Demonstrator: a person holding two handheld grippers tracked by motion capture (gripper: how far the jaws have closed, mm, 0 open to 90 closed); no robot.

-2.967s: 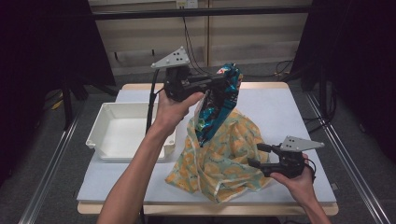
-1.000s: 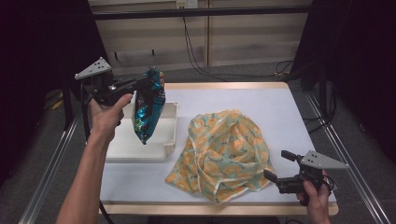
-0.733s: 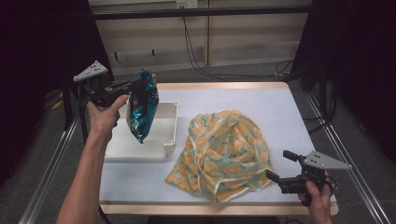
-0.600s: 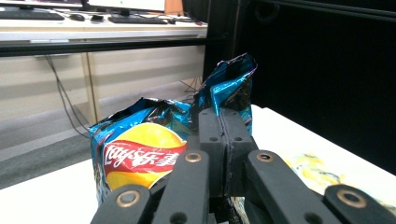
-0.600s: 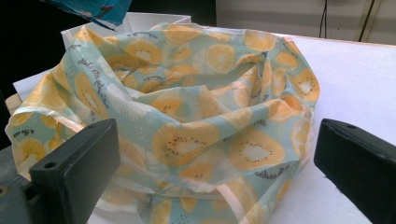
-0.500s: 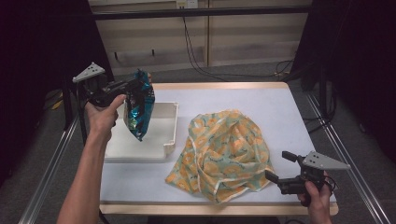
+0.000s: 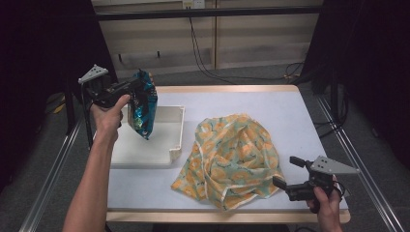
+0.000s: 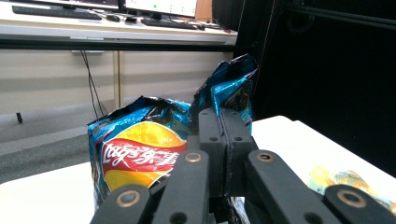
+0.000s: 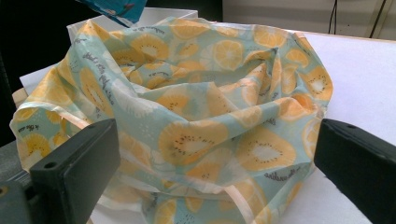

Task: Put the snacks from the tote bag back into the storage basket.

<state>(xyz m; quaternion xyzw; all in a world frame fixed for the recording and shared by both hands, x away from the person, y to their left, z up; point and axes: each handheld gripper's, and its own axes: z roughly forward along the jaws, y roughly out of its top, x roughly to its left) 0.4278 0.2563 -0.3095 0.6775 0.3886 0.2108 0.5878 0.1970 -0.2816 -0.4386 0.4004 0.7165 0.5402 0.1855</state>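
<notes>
A blue crisp bag (image 7: 143, 108) hangs upright over the white tray (image 7: 176, 129) at the table's left. My left gripper (image 7: 138, 88) is shut on its crumpled top edge. In the left gripper view the jaws (image 8: 224, 116) are pressed together on the foil of the crisp bag (image 8: 135, 149). A crumpled cloth (image 7: 232, 154) printed with orange slices lies mid-table. My right gripper (image 7: 286, 171) stands open by the cloth's front right edge. In the right gripper view the cloth (image 9: 210, 84) lies just ahead of the spread jaws, apart from them.
The tray's floor (image 7: 140, 150) under the crisp bag is bare. White tabletop (image 7: 270, 104) stretches behind and right of the cloth. Metal rails run along both table sides, and cables trail on the floor behind. A corner of the crisp bag (image 9: 116, 9) shows beyond the cloth.
The left gripper carried the crisp bag from above the cloth leftward to over the tray and has sunk a little. The right gripper drew back from the cloth's edge, then stayed still.
</notes>
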